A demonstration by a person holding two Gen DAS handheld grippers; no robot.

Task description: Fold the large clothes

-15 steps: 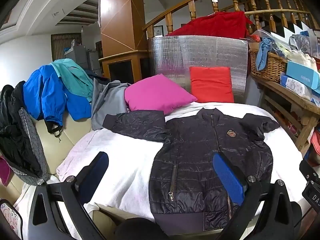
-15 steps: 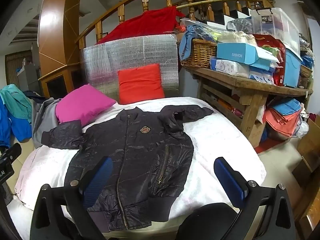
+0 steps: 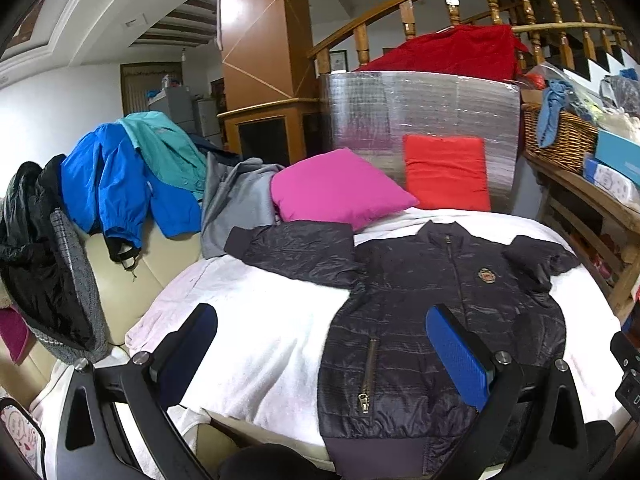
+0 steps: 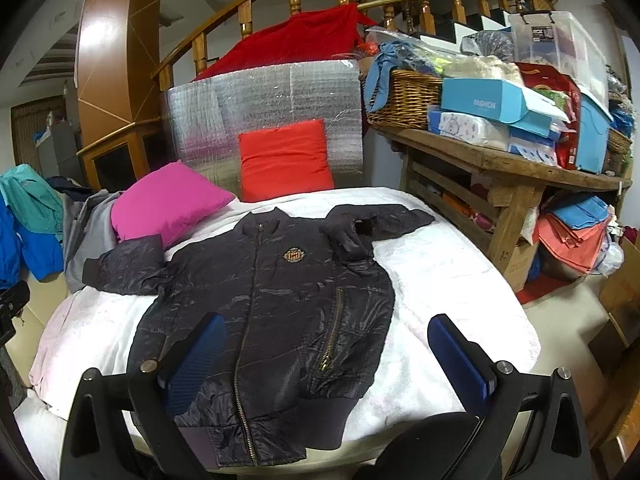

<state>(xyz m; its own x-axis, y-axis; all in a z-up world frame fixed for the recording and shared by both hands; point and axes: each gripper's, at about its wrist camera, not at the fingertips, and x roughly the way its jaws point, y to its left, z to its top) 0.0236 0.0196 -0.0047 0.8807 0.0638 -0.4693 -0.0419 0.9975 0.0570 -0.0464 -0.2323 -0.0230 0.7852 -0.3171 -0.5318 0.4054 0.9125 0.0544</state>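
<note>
A black quilted zip jacket lies face up on a white blanket, collar away from me, hem at the near edge. Its left sleeve is spread out sideways and its right sleeve is bent back on the chest. In the right wrist view the jacket fills the middle. My left gripper is open and empty above the jacket's lower left part. My right gripper is open and empty above the hem on the jacket's right side.
A pink pillow and a red pillow lean at the back against a silver foil panel. Jackets hang over a sofa on the left. A cluttered wooden bench stands on the right.
Both grippers have moved slightly forward and lower towards the jacket. The jacket has not moved and both grippers stay open.
</note>
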